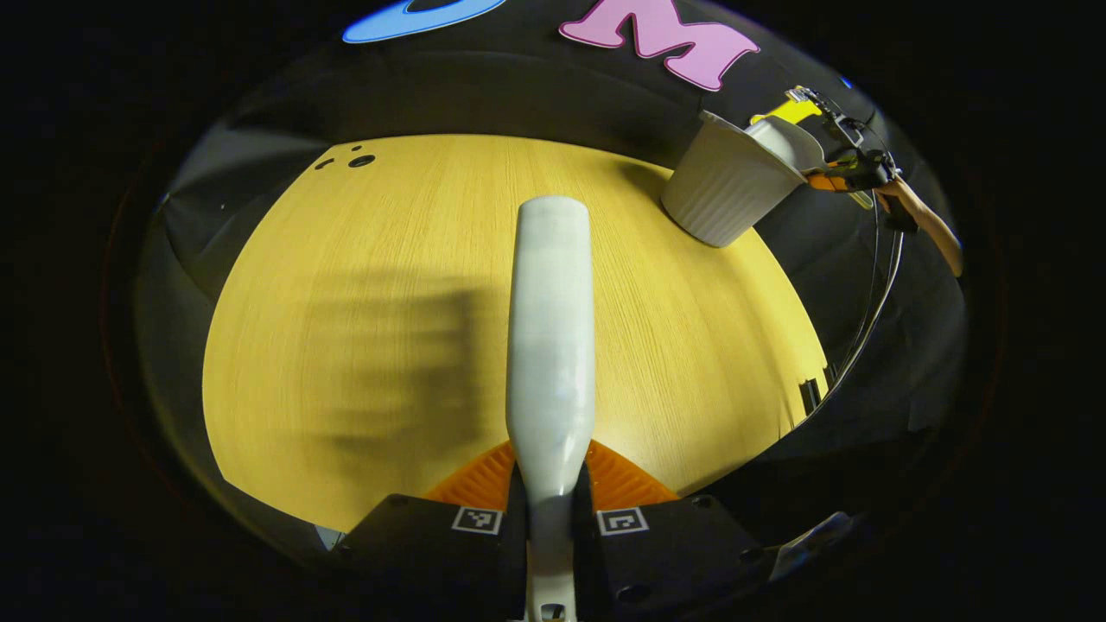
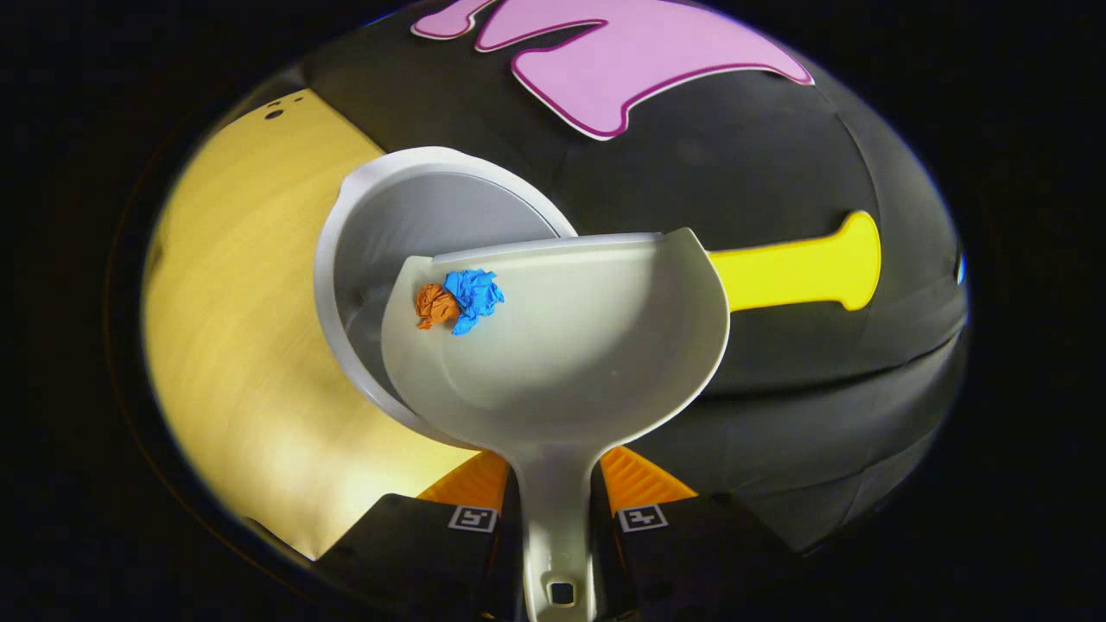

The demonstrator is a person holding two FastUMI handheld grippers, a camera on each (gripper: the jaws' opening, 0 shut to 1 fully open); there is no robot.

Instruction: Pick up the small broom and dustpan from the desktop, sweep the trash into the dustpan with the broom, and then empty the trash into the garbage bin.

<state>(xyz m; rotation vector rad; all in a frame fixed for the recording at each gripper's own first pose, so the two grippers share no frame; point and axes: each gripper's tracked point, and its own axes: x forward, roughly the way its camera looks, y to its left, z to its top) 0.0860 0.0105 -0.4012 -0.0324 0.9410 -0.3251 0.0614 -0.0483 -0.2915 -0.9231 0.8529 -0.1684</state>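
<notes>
Closest in the left gripper view, the left gripper [image 1: 550, 505] has both fingers pinched against the narrow neck of the small white plastic broom [image 1: 550, 345], whose smooth handle runs straight up the middle of the view above the pale wooden desktop [image 1: 346, 285], casting a blurred shadow to its left. Farther off to the upper right stands the white ribbed garbage bin [image 1: 730, 186] at the desktop's edge, with the dustpan [image 1: 791, 138] tipped over its rim, held by the other gripper and a person's hand [image 1: 929, 225]. Likewise, in the right gripper view, the right gripper [image 2: 557, 510] is clamped on the handle of the shallow grey-white plastic dustpan [image 2: 562, 345]. Two crumpled paper scraps, one orange [image 2: 435, 305] and one blue [image 2: 473, 298], lie touching at the pan's far left lip, just above the open mouth of the bin [image 2: 406, 216].
</notes>
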